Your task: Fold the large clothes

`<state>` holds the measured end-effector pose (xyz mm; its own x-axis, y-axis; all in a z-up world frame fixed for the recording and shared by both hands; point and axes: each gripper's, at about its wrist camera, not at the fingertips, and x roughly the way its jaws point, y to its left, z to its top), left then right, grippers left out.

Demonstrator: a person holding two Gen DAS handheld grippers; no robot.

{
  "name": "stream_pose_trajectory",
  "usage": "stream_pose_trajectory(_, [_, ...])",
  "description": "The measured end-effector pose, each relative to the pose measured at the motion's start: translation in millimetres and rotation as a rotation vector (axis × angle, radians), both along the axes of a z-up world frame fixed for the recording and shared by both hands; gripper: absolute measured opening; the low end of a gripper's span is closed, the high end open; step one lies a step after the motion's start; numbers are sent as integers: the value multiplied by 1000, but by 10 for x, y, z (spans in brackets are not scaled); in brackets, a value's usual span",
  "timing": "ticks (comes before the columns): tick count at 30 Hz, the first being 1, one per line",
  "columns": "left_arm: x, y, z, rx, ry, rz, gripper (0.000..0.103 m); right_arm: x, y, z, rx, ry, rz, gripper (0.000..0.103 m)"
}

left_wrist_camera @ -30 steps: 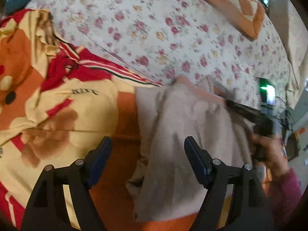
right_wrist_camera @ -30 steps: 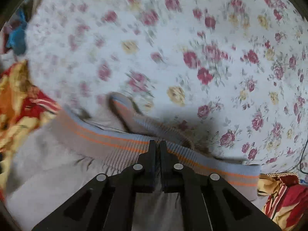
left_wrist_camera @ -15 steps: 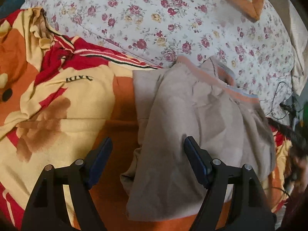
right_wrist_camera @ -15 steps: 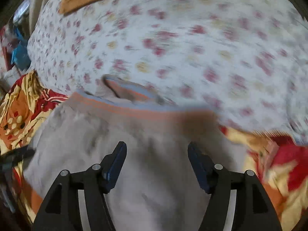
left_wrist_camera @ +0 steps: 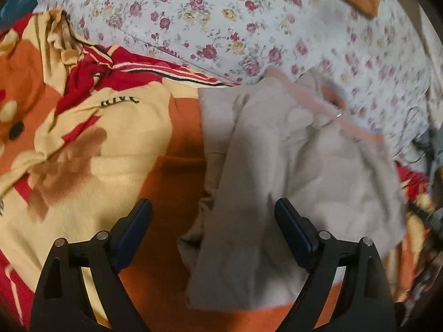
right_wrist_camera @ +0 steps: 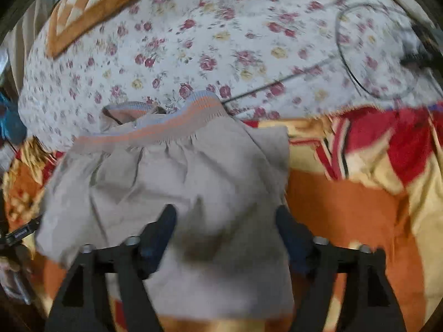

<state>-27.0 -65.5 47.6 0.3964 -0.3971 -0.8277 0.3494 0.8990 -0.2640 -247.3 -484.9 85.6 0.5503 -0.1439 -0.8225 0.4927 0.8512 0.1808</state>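
A grey garment (left_wrist_camera: 304,166) with an orange and blue waistband (left_wrist_camera: 318,102) lies folded on a bed. My left gripper (left_wrist_camera: 213,207) hovers over its near left edge; the jaws are opening, with nothing pressed between the pads. In the right wrist view the same garment (right_wrist_camera: 180,179) lies flat, its waistband (right_wrist_camera: 166,132) at the far side. Above its near part, my right gripper (right_wrist_camera: 225,213) is blurred; its jaws are opening too, with cloth below them and not gripped.
An orange, yellow and red blanket (left_wrist_camera: 97,152) lies under the garment, and it also shows in the right wrist view (right_wrist_camera: 346,207). Beyond is a floral sheet (right_wrist_camera: 221,41) with an orange checked pillow (right_wrist_camera: 91,5) and a dark cable (right_wrist_camera: 277,85).
My right gripper let go of the waistband, opened wide and drew back over the garment, leaving the left wrist view. The garment now lies flat. My left jaws stand slightly wider.
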Motion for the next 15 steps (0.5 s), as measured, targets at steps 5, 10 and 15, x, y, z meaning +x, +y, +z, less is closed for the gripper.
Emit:
stream_pose_trajectory(5, [-63,11,68,-17,26,-1,91,-200,112,-228,22,78,-1,79])
stream_pose_trajectory(10, [-116,118,83,-36,59,16,91,-311,137,-440,94,46,14,59])
stream_pose_trajectory(15, [-114,254,71,-61,88,56,91,-406,211,-167,-81,-1,55,7])
